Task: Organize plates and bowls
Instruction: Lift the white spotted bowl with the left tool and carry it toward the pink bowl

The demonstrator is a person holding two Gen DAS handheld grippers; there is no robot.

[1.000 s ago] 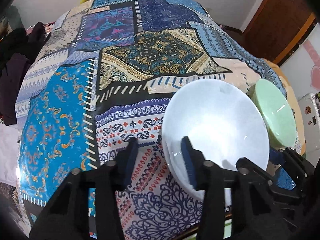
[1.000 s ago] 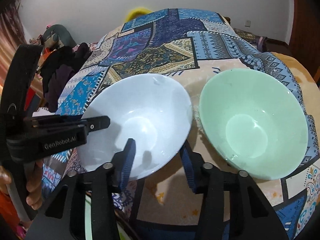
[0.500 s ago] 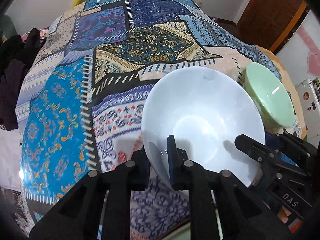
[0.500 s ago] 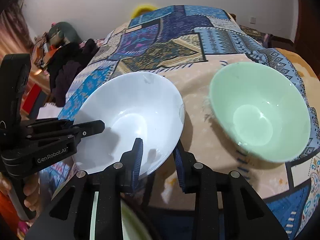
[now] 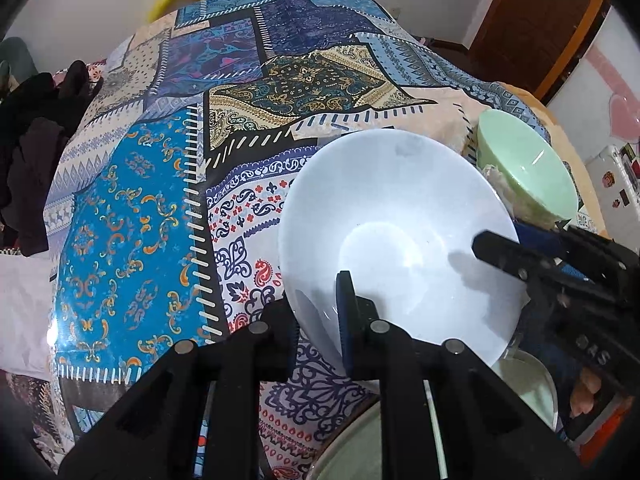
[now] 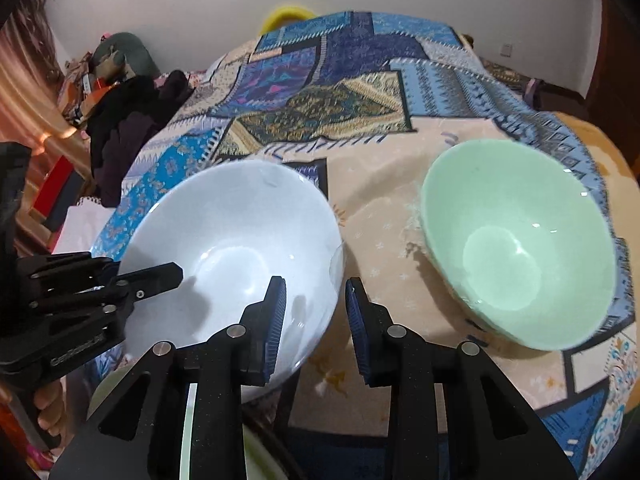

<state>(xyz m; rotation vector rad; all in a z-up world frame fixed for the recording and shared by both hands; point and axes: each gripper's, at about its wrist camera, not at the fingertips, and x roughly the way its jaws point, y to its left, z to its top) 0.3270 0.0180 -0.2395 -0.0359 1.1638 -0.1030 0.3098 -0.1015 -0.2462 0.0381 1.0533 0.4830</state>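
Observation:
A pale blue bowl is held tilted above the patterned tablecloth. My left gripper is shut on its near-left rim, one finger inside and one outside. My right gripper straddles the bowl's right rim with a visible gap at the outer finger; it also shows in the left wrist view. A green bowl sits on the cloth to the right, also visible in the left wrist view.
Pale green plates lie below the grippers at the near edge, and also show in the left wrist view. Dark clothes are piled past the table's left side. A wooden door stands at the far right.
The left gripper closed on the blue bowl's rim and the bowl rose and tilted. The right gripper narrowed around the opposite rim. The green bowl has not moved.

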